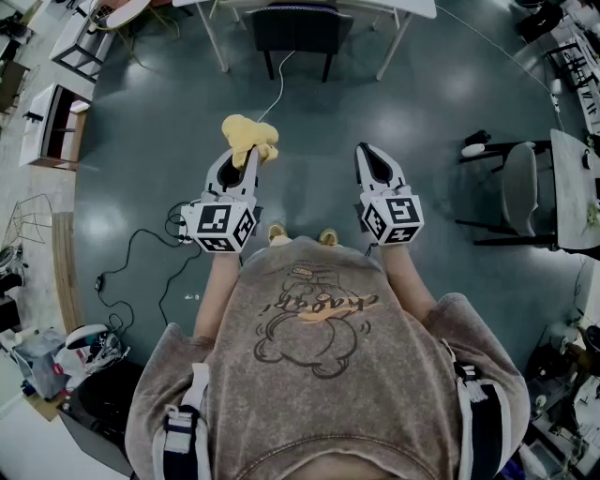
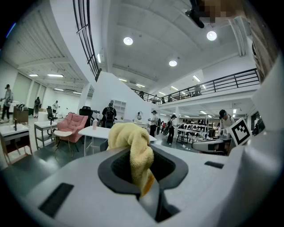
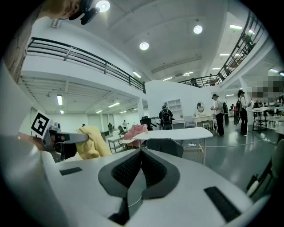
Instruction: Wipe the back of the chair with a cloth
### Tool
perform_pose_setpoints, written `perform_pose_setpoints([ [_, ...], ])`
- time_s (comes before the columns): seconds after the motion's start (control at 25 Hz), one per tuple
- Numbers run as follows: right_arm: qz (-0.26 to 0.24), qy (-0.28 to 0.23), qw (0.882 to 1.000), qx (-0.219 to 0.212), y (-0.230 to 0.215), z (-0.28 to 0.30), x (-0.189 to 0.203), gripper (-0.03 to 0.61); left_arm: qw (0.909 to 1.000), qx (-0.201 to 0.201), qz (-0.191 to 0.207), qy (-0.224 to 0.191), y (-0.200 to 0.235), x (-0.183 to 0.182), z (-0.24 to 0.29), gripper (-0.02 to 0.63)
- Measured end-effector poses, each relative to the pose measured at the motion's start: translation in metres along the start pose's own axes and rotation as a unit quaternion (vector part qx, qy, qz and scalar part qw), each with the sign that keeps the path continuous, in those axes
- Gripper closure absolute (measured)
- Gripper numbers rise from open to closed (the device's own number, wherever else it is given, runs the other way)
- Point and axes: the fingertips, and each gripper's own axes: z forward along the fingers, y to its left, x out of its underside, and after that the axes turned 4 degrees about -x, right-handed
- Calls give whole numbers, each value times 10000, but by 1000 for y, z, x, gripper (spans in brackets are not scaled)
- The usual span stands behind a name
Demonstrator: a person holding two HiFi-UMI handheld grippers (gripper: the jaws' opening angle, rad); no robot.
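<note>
A yellow cloth [image 1: 249,137] hangs bunched from the tip of my left gripper [image 1: 244,157], which is shut on it. In the left gripper view the cloth [image 2: 132,144] fills the gap between the jaws. My right gripper [image 1: 371,156] is held beside it at the same height, shut with nothing in it. A dark chair [image 1: 296,26] stands ahead, pushed under a white table [image 1: 412,7]. In the right gripper view its grey back [image 3: 165,146] shows just past the shut jaws, below the table top [image 3: 177,133], and the cloth [image 3: 92,142] is at the left.
A second grey chair [image 1: 518,193] stands at a desk on the right. Cables [image 1: 141,246] trail over the floor to my left, and one cord [image 1: 278,89] runs toward the dark chair. A pink armchair [image 2: 73,126] and several people stand far off.
</note>
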Motion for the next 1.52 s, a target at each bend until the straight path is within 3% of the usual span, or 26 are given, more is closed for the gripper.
perform_pose_setpoints([
  [0.6, 73, 46, 9997, 248, 40, 39, 9, 552, 9995, 306, 5, 34, 50, -4, 0, 541],
  [0.92, 129, 2, 9983, 575, 34, 50, 3, 552, 9988, 474, -62, 84, 68, -8, 20, 541],
  [1.16, 118, 47, 9982, 581, 12, 83, 1, 552, 9987, 475, -146, 85, 87, -8, 54, 541],
  [1.52, 73, 176, 9993, 322, -49, 171, -21, 552, 9983, 533, -111, 202, 112, -27, 157, 541],
])
